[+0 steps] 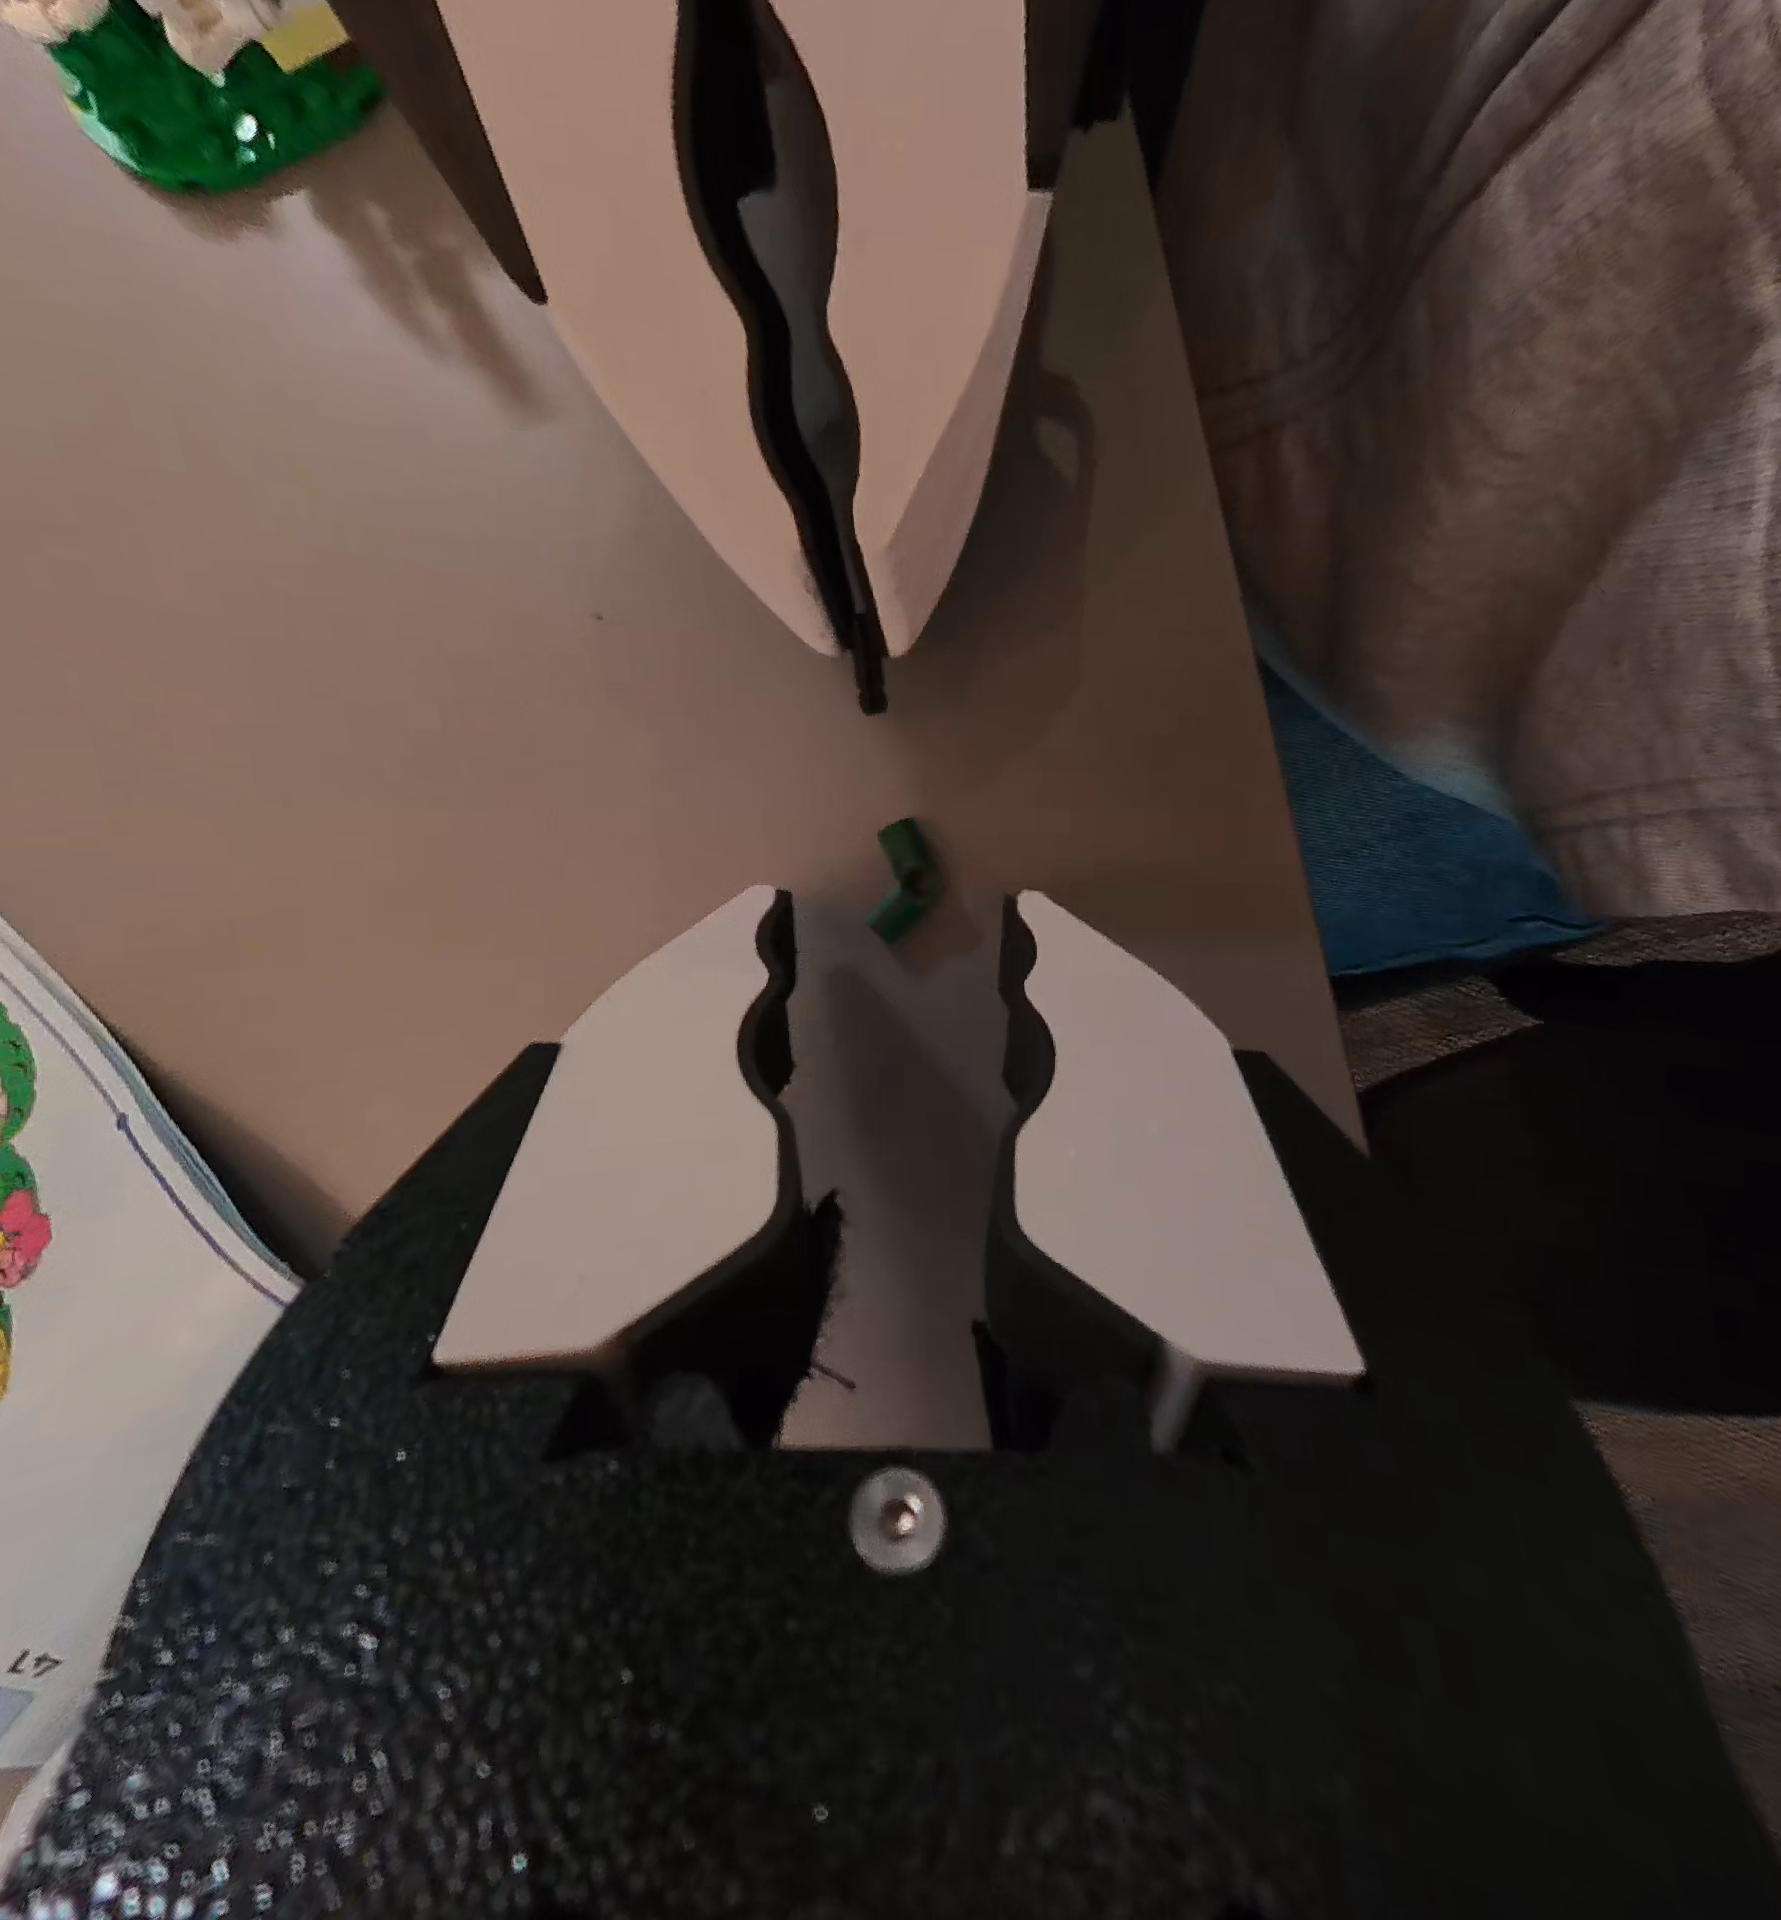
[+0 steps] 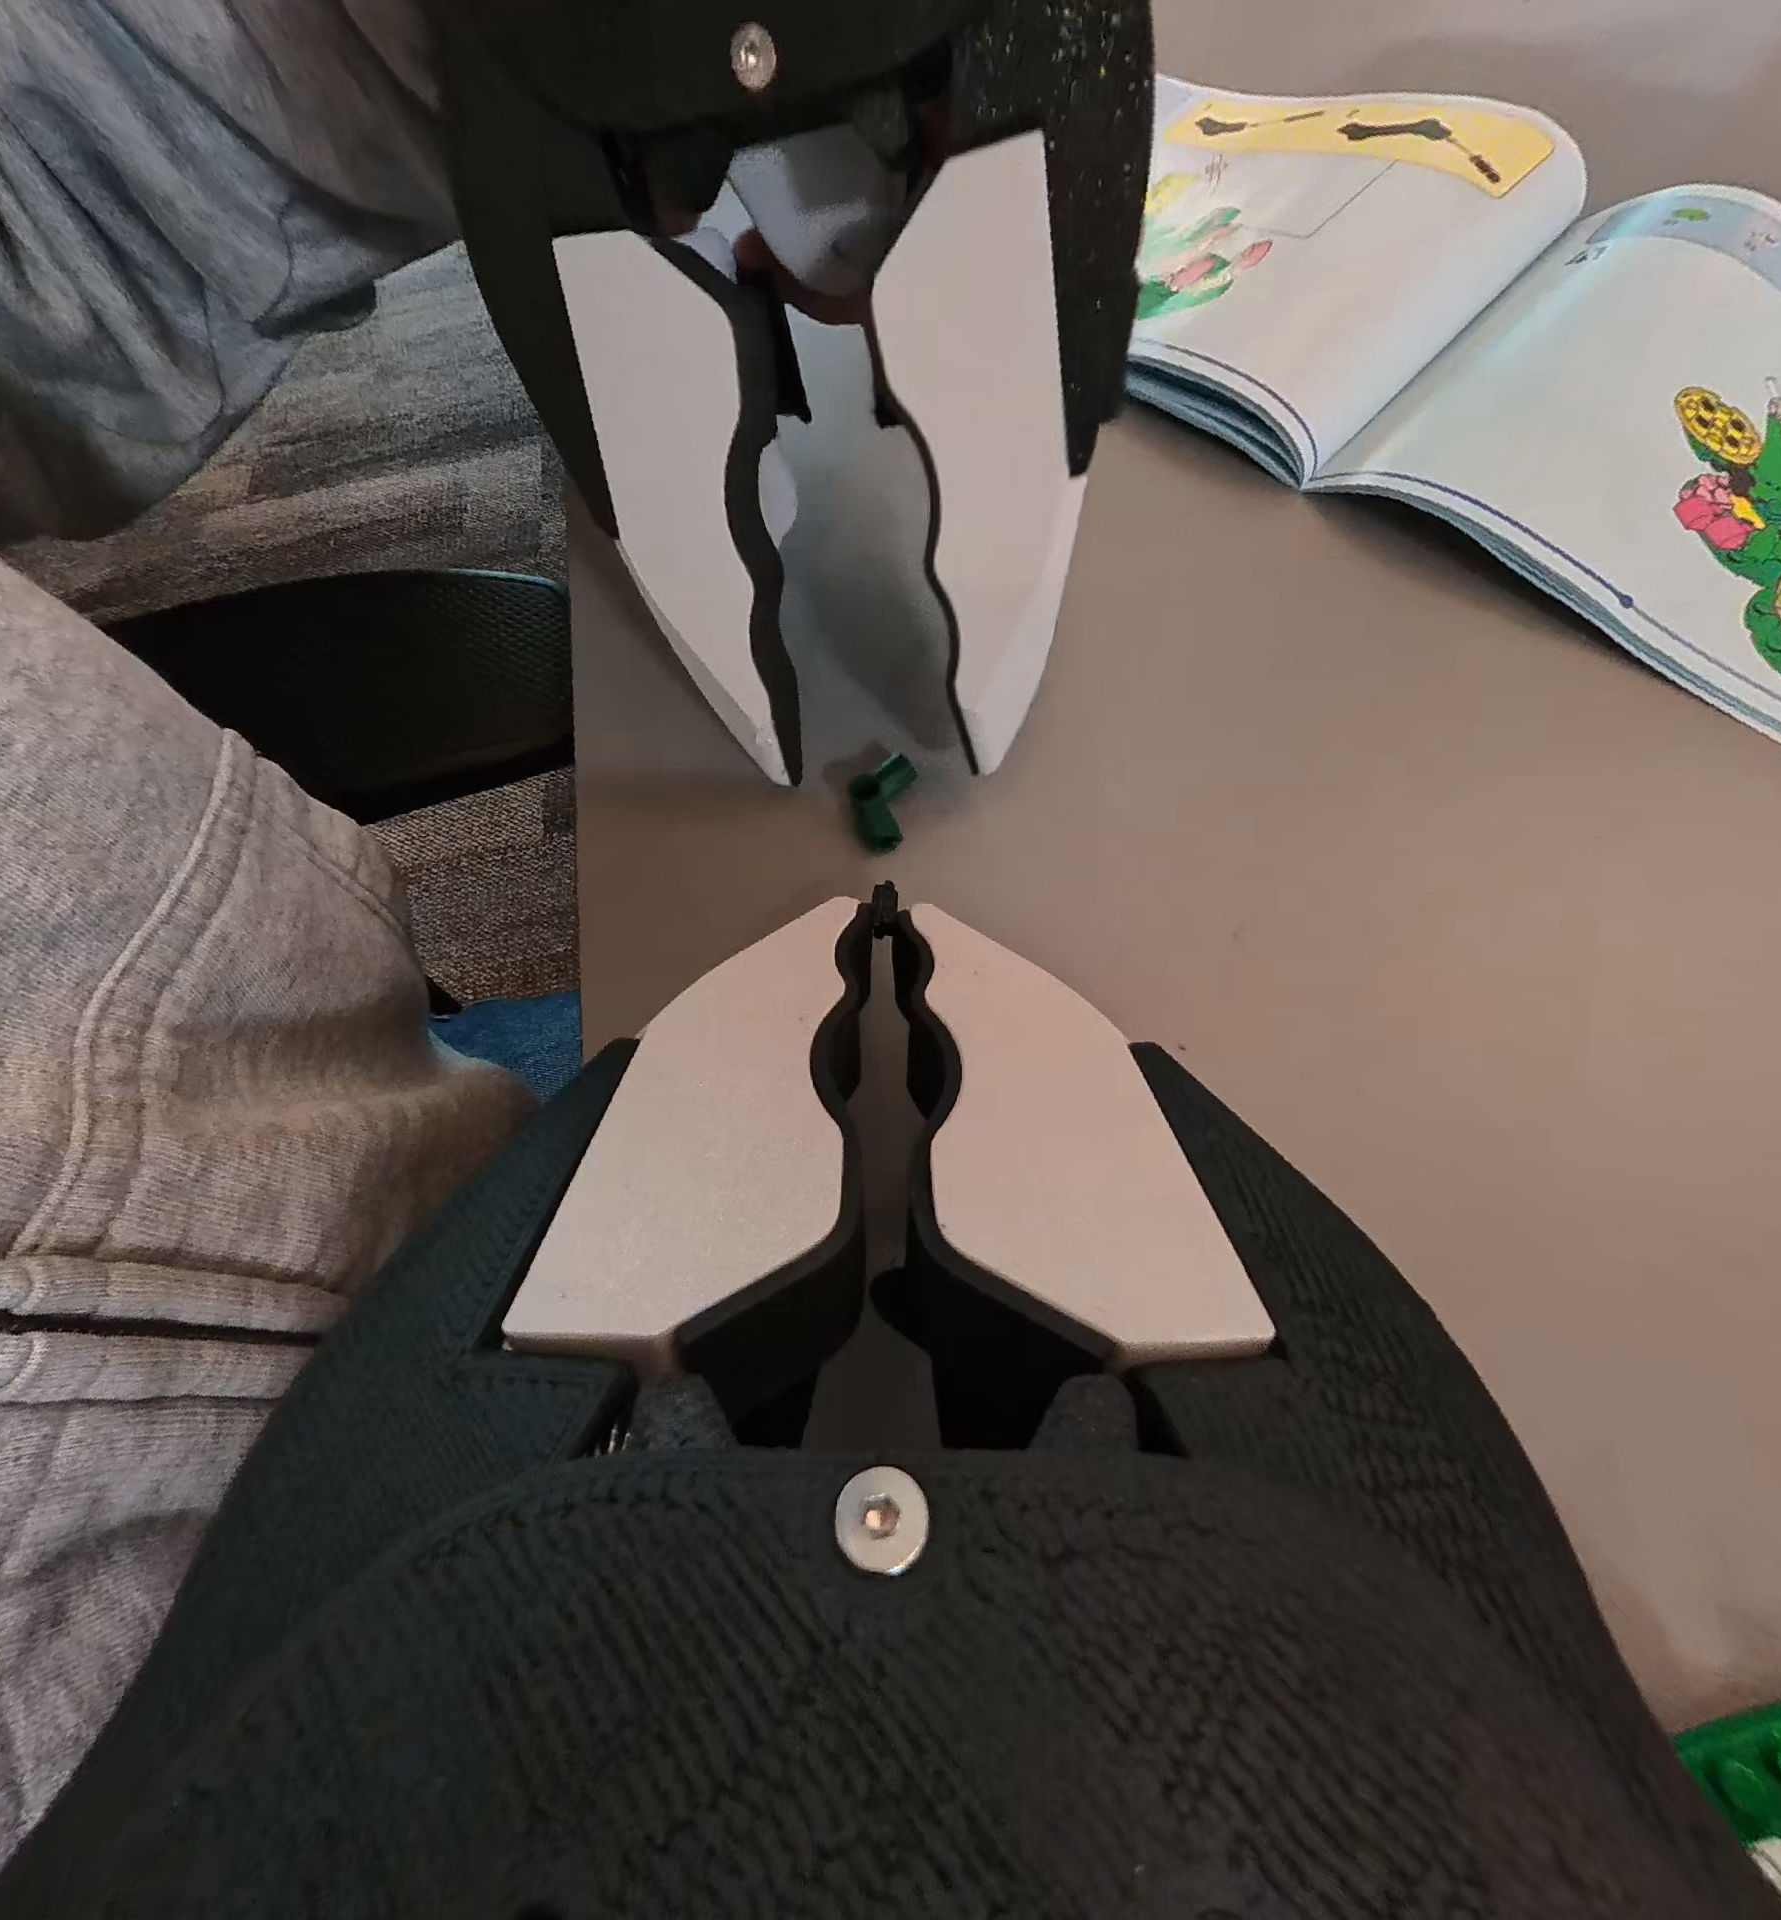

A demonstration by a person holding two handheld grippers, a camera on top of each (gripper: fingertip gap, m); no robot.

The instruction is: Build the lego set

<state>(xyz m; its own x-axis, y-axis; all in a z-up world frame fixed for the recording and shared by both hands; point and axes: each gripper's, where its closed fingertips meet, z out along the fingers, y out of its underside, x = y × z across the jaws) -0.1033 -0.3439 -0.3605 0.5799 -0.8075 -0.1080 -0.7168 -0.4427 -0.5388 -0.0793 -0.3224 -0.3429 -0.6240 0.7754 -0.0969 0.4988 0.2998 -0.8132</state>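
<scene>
The two grippers face each other tip to tip over the brown bench [image 1: 242, 623], close to the edge where a person in a grey hooded top [image 2: 138, 987] sits.

The left gripper [image 1: 896, 904] has its jaws spread wide, with bare bench showing between them. A small green angled lego piece [image 1: 907, 881] lies flat on the bench just ahead of those spread tips, touching neither finger. Seen from the right wrist view, the same green piece [image 2: 878, 802] sits just below the left gripper [image 2: 881, 774], between its tips and the right gripper's.

The right gripper [image 2: 883, 920] has its jaws pressed together on a thin black pin [image 2: 882, 902], whose end pokes out past the tips. In the left wrist view the right gripper [image 1: 868, 649] and its black pin [image 1: 871, 686] point toward the green piece, near it but not touching.

An open instruction booklet [image 2: 1488, 395] lies farther in from that edge, beside the left gripper. A partly built green lego model [image 1: 211, 104] stands well apart from the grippers, toward the bench's far side.
</scene>
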